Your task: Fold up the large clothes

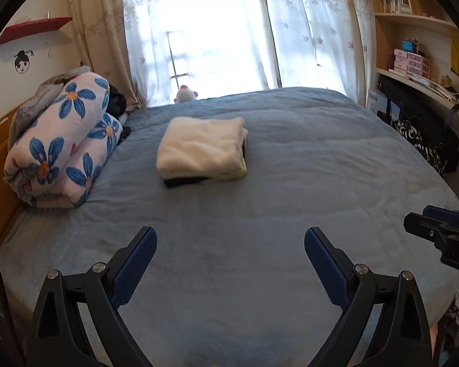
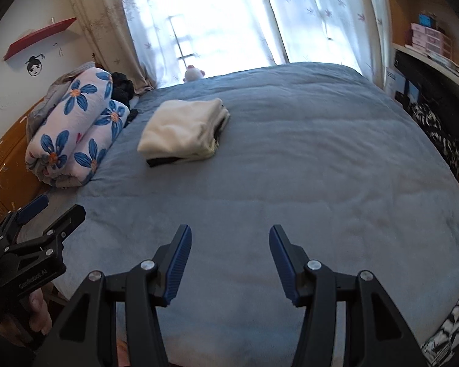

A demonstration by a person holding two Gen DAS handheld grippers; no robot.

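A rolled flowered quilt [image 1: 61, 140] lies at the left edge of the bed [image 1: 290, 183], against the headboard. Just right of it, a folded stack of clothes [image 1: 202, 150], cream on top and dark at the bottom, rests on the blue cover. Nearer the camera, the left claw [image 1: 229, 238] hovers spread wide, holding nothing. The right claw [image 2: 229, 235] hovers beside it, also spread and holding nothing.

From my seat, the folded clothes stack [image 1: 202, 150] lies mid-bed [image 1: 290, 202], the rolled quilt [image 1: 61, 143] to its left, curtains [image 1: 306, 30] behind.
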